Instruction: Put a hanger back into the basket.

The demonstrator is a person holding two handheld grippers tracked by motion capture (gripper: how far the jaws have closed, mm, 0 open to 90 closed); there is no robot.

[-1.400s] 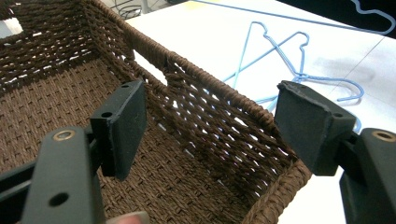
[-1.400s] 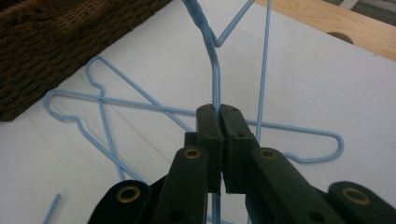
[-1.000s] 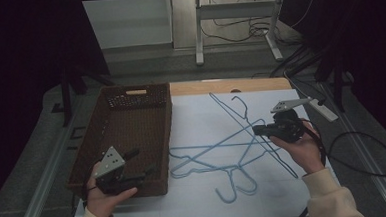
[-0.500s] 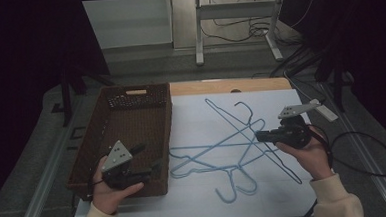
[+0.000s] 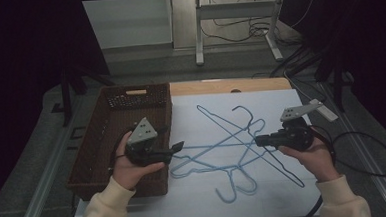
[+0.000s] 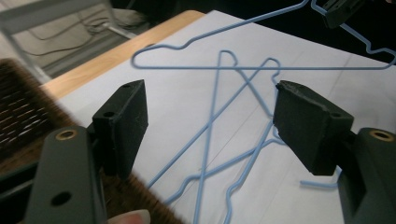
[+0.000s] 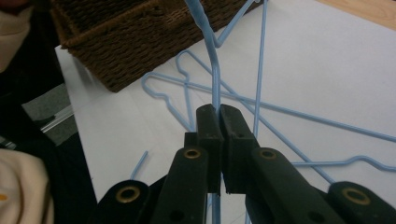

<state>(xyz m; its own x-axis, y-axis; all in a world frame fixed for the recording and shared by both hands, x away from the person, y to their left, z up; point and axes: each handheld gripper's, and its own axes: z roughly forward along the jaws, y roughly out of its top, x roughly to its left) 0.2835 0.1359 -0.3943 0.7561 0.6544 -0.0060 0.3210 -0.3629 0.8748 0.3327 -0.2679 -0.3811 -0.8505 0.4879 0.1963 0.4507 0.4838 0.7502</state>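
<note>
A blue wire hanger (image 7: 215,70) is pinched in the right gripper (image 5: 259,140), whose jaws are closed tight on the wire. In the right gripper view the wire rises straight out from between the two pads and runs off toward the basket (image 7: 116,42). In the high view this hanger (image 5: 218,146) stretches leftward across the middle of the white sheet (image 5: 206,203), its left end close by the left gripper (image 5: 177,147).

Two more hangers (image 5: 235,186) lie tangled with it on the sheet, crossing one another; their hooks point toward the near edge and one hook curls at the far side.

The left gripper has its jaws spread wide with nothing between the pads. It sits over the right wall of the basket, aimed right toward the hangers. In the left gripper view the crossed wires (image 6: 219,116) show on the sheet beyond the gap.

The brown woven basket (image 5: 95,143) stands at the left of the sheet, touching its edge. A wooden table edge (image 5: 205,87) shows at the far side.
</note>
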